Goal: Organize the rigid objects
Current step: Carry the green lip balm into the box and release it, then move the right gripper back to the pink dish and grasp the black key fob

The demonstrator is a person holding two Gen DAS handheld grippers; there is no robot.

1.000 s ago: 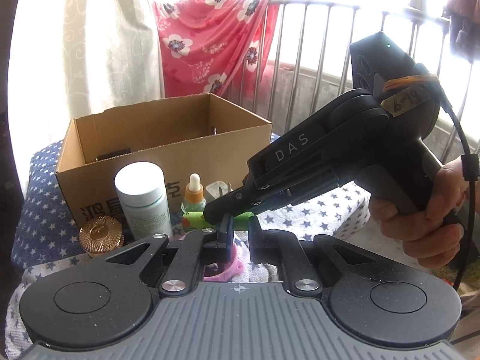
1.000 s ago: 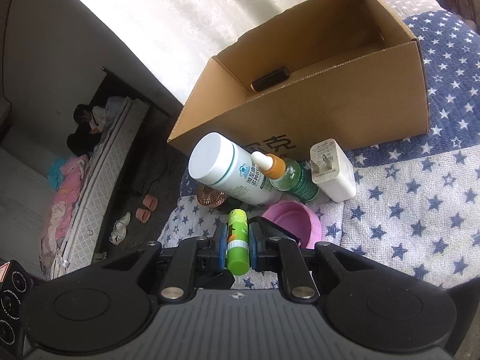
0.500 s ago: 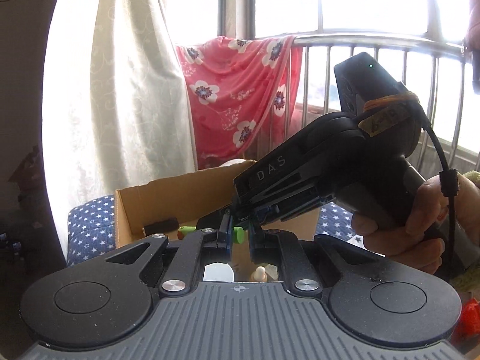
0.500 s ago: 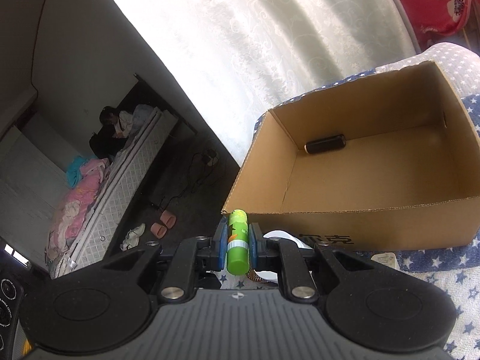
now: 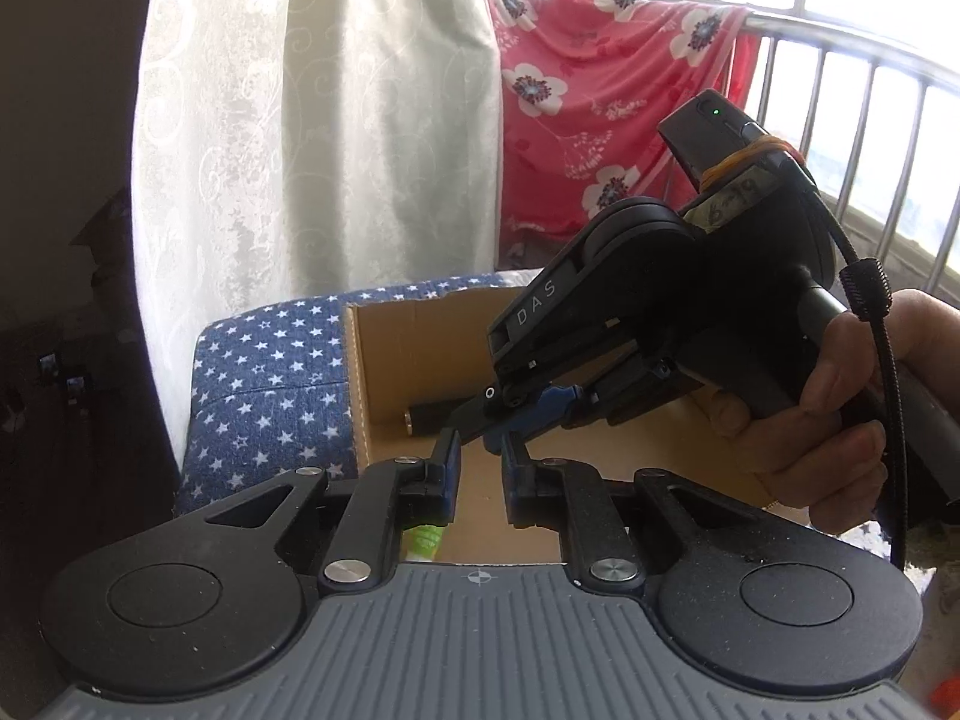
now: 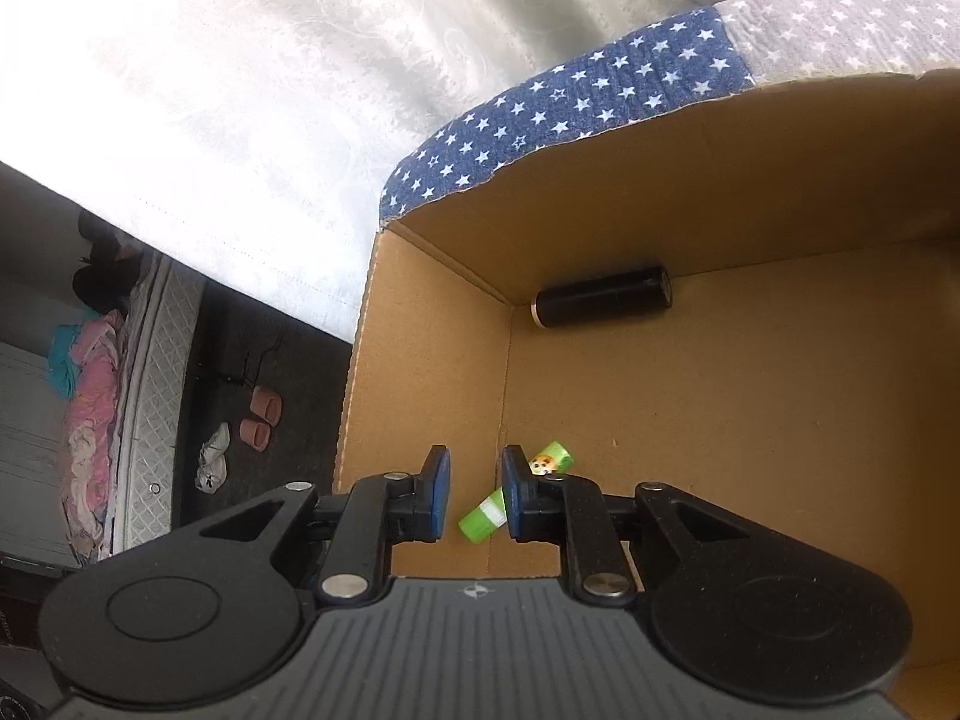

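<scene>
Cardboard box (image 6: 750, 420) sits under both tools now, on a star-print blue cloth (image 5: 270, 372). The right tool (image 6: 474, 495) hangs over the box's near corner with its jaws parted a little; they have just been opening, and nothing is pinched between them. The green tube (image 6: 483, 519) lies loose on the box floor below, partly hidden behind the right finger, close to the near wall. A black cylinder (image 6: 603, 297) rests on its side at the far wall, well apart from the tube. The left tool (image 5: 480, 468) also stands slightly open and empty, its jaws having just eased apart, pointing into the same box from the other side.

The drop looks done, so the careful thing is to lift the right tool straight up, clear of the cardboard rim, before swinging away for the next item. Both tools crowd one corner, so they should part ways without knocking each other.
</scene>
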